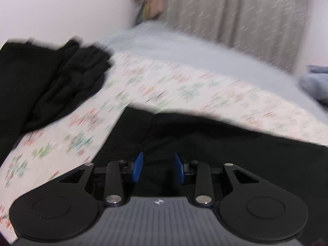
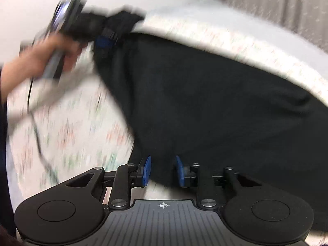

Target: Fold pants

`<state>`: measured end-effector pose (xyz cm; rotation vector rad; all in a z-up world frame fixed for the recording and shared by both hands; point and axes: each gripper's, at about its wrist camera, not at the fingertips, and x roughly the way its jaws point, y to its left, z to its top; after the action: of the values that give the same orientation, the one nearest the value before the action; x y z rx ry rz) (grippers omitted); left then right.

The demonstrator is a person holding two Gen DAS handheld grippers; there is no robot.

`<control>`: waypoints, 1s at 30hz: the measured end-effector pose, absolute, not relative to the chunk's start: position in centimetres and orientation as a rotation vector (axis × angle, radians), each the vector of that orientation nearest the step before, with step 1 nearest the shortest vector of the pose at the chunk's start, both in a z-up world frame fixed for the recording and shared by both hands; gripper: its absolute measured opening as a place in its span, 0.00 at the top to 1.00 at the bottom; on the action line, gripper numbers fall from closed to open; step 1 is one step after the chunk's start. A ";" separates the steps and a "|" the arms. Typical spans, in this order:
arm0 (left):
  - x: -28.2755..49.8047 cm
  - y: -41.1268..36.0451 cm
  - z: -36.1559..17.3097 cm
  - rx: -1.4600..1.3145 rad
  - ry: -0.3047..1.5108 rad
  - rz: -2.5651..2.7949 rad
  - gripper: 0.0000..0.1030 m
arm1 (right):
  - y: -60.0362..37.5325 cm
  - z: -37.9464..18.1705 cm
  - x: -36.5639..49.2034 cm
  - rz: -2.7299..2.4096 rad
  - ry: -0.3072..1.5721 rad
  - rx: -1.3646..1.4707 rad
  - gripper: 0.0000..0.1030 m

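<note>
**Both grippers poised at the near edge of the pants**

The right gripper (image 2: 162, 171) sits lowest in its own view, blue pads apart with the black pants' (image 2: 205, 94) near edge running between them; whether the pads already press the cloth cannot be told. The pants lie on the flower-printed bedspread (image 2: 78, 127), their long axis running from this gripper up and leftward toward the left gripper (image 2: 103, 41), which a hand (image 2: 41, 59) carries at the cloth's far-left corner. In the left wrist view, the left gripper's pads stand open with dark fabric under and between them, no grip evident. A second heap of black cloth (image 1: 61, 75) lies further left, toward the wall side of the bed.

The fold likely turns on this: each gripper is nearest one end of the same edge, so lifting it together would carry the cloth across its length.
</note>
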<state>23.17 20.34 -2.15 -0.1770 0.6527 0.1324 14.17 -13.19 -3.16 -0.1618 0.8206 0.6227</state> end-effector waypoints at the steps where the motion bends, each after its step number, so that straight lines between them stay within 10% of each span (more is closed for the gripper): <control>1: 22.9 19.6 -1.7 -0.156 0.621 0.100 0.41 | -13.8 -2.3 15.2 0.609 0.789 -0.110 0.73; 15: 24.1 21.3 -4.5 -0.181 0.710 0.177 0.31 | -17.6 -6.3 33.9 0.382 0.822 -0.061 0.58; 30: 25.6 24.1 -5.1 -0.313 0.708 0.275 0.22 | -27.4 -7.7 32.8 0.122 0.739 0.104 0.55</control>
<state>25.65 24.14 -5.06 -0.3134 0.7080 0.2753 32.80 -27.45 -7.72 0.1041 0.7389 0.1222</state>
